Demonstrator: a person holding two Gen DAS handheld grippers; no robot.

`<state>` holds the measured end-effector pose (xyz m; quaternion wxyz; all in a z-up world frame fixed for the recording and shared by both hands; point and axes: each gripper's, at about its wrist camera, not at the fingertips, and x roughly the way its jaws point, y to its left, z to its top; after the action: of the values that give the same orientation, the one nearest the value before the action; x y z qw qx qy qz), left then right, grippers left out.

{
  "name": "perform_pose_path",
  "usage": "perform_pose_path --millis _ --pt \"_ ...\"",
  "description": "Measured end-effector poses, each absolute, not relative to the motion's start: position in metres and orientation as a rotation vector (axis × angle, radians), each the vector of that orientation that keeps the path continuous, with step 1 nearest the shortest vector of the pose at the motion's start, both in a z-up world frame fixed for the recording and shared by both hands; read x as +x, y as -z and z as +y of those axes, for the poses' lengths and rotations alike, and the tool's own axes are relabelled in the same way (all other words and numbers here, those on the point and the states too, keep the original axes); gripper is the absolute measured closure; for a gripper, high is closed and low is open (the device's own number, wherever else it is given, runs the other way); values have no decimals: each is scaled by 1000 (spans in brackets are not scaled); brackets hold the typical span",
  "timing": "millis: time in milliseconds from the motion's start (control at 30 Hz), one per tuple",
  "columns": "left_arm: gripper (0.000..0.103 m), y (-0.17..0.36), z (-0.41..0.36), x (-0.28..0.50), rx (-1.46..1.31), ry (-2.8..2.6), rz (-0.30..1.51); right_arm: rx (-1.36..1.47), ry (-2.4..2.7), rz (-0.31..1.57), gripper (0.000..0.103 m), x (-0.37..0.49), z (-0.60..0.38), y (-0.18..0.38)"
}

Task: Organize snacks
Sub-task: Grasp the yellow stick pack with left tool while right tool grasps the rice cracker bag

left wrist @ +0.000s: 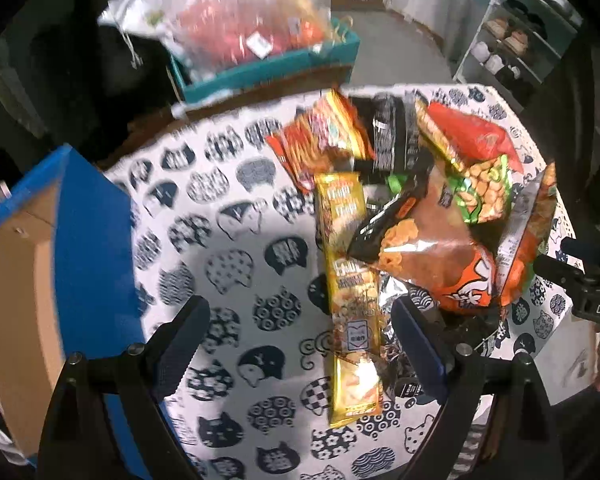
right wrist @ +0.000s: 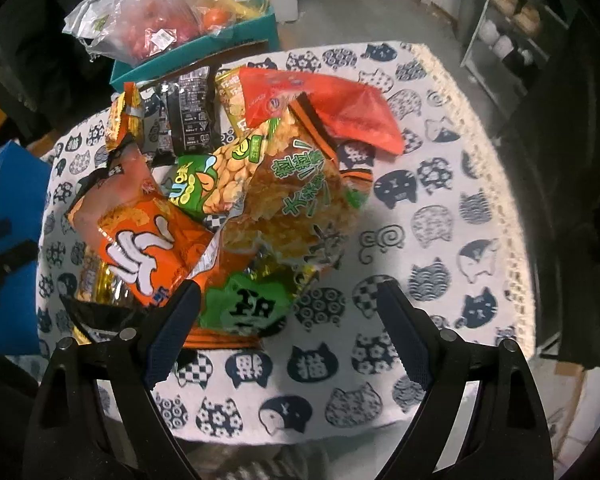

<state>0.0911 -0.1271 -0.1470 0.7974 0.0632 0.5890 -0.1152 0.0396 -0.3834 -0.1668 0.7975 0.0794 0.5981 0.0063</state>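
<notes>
A heap of snack packets lies on a table with a cat-print cloth (left wrist: 228,240). My left gripper (left wrist: 300,320) is open and empty; a long gold packet (left wrist: 348,288) lies between its fingers, nearer the right one. An orange chip bag (left wrist: 452,264) and a green peanut bag (left wrist: 484,188) lie beyond. My right gripper (right wrist: 288,304) is open and empty above the cloth (right wrist: 420,216), over the near edge of the heap: a green-lettered chip bag (right wrist: 300,204), an orange bag (right wrist: 148,248), a red packet (right wrist: 332,100) and a black packet (right wrist: 190,112).
A blue-sided cardboard box (left wrist: 88,248) stands at the table's left, also in the right wrist view (right wrist: 8,240). A teal box (left wrist: 260,68) holding plastic bags stands behind the table. A shelf (left wrist: 516,40) with shoes stands at the back right.
</notes>
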Motion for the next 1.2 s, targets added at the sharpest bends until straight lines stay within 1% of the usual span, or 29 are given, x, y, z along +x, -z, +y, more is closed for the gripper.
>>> perform_pose_path --millis 133,400,467,533,567,600,633,700,733,800,867,1033,1167,1200 --pt "9 170 -129 99 127 230 1329 224 -38 1296 15 51 -386 185" --pt "9 198 -135 119 70 234 1368 339 -65 1303 16 73 -390 207" --pt "9 206 -142 122 95 230 1379 343 -78 1312 21 77 -387 210" --pt "14 212 -149 122 120 230 1385 329 -93 1323 38 79 -384 213" --pt "18 214 -151 123 117 245 1385 317 -97 1321 41 79 -382 212" --pt "27 217 -153 122 122 254 1388 300 -98 1318 46 80 -381 211" --pt "31 219 -154 122 125 259 1394 277 -95 1313 50 80 -378 209" --pt "47 221 -157 120 129 282 1401 241 -91 1313 52 81 -375 206" --pt "51 222 -157 119 131 290 1400 208 -86 1311 53 81 -372 203" --pt "63 223 -157 118 135 302 1399 167 -84 1307 55 82 -368 200" --pt "68 222 -155 117 144 303 1394 117 -74 1300 56 81 -365 195" --pt "68 221 -144 120 173 265 1361 26 -43 1273 56 79 -355 189" --pt "61 229 -142 129 182 264 1359 8 -55 1270 56 72 -351 187" --pt "61 230 -143 130 197 269 1349 0 -57 1271 56 72 -349 187"
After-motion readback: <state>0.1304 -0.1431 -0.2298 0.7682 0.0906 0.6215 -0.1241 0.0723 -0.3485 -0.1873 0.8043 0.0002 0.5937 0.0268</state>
